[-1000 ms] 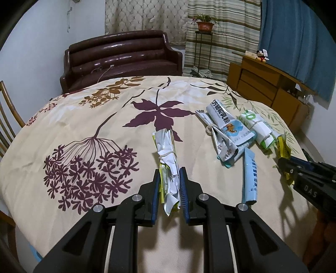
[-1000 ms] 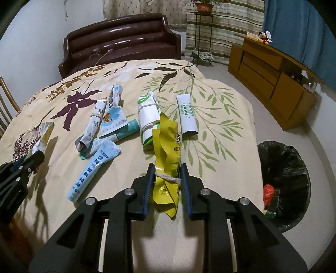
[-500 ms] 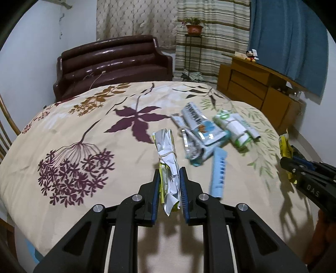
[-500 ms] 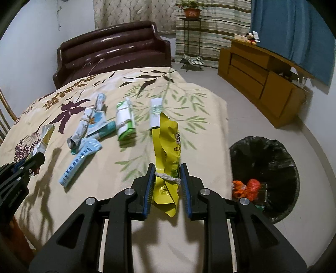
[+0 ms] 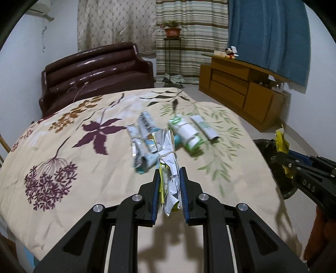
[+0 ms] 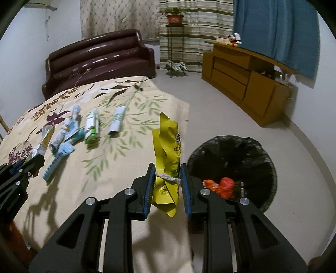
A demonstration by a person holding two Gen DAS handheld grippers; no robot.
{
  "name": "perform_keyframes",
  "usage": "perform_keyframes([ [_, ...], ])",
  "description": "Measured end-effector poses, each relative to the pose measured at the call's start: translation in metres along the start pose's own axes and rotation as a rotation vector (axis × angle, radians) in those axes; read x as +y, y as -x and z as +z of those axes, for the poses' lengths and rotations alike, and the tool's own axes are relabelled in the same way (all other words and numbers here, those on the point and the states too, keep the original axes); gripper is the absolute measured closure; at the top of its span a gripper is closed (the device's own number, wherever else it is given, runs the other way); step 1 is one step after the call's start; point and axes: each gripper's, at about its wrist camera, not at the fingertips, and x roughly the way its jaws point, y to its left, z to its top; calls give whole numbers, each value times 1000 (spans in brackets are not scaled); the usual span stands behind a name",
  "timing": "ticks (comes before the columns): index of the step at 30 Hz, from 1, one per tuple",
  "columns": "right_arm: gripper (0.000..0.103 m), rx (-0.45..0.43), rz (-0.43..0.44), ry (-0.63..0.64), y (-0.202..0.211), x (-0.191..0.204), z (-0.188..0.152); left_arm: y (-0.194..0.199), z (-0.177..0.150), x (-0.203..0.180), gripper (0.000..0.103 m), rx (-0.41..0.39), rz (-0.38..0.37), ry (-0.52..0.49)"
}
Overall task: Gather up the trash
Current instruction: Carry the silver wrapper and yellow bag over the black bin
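My left gripper point(image 5: 169, 176) is shut on a crumpled silver wrapper point(image 5: 168, 153) tied with string, held above the floral tablecloth point(image 5: 73, 151). My right gripper point(image 6: 166, 172) is shut on a yellow snack bag point(image 6: 168, 145), also tied with string, at the table's right edge beside a black-lined trash bin point(image 6: 233, 155) on the floor. Orange trash point(image 6: 222, 185) lies in the bin. Several wrappers stay on the cloth: a green-and-white pack point(image 6: 92, 128), a white tube point(image 6: 116, 122) and a blue packet point(image 6: 59, 155). The right gripper point(image 5: 281, 157) with the yellow bag shows at the left wrist view's right edge.
A dark brown sofa point(image 5: 94, 71) stands behind the table. A wooden cabinet point(image 6: 247, 82) runs along the right wall with a toy on top. A plant stand point(image 6: 174, 19) sits by striped curtains. Bare floor point(image 6: 210, 109) lies between table, bin and cabinet.
Both grippers have swung to the right with their wrappers. The bin has come fully into the right wrist view, close beside the yellow bag. The wrappers on the cloth have slid leftward in view.
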Motion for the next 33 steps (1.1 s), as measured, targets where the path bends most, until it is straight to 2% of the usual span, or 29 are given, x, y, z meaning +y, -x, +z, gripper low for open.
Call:
perform_keyframes([
  [20, 79, -18, -123, -148, 3, -98, -4, -23, 24, -100, 84, -26, -129, -139],
  [33, 79, -13, -166, -196, -15, -138, -1, -53, 41, -161, 84, -18, -178, -210],
])
